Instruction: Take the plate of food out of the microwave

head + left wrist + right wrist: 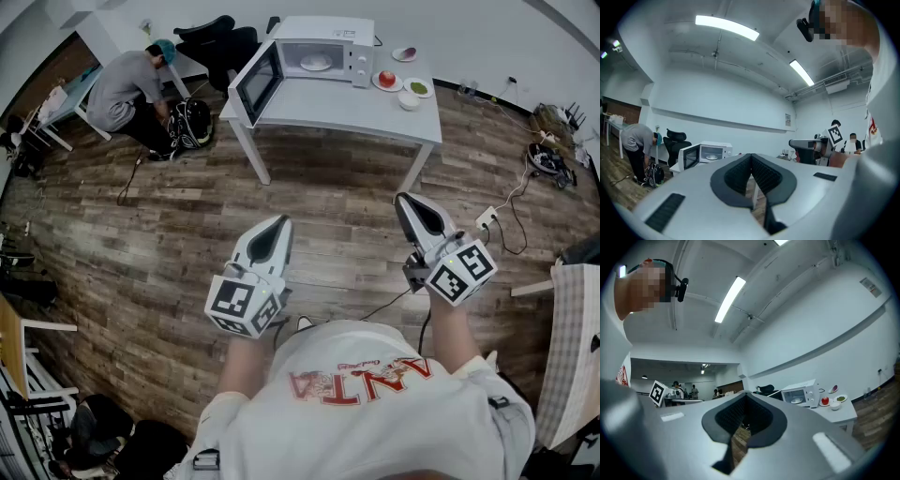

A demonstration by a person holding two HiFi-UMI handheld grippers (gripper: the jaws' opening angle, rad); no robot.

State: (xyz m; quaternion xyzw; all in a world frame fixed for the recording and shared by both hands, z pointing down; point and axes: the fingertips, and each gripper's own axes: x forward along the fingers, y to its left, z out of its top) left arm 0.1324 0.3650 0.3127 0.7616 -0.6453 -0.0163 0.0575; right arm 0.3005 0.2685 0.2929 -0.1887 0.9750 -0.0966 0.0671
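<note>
Head view, left tool (278, 223) and right tool (405, 202) closed, empty, microwave (349, 49) door open, plate (315, 63) inside.

Plate (315, 63) inside microwave (328, 28): contents too small to tell. Dishes (386, 80) beside it on surface (328, 105): contents indistinct. Checked item (574, 356), head view: cut off by right edge; identity unclear.

I read the microwave (314, 52) as white, the plate (315, 63) in it as pale white, and the tabletop (356, 108) as light grey. One white dish carries red food (386, 80), another green food (418, 87). The floor (141, 234) is brown wood planking, streaked dark and light. My left gripper (278, 223) and right gripper (405, 201) are pale grey with black pads and black-and-white square markers.
</note>
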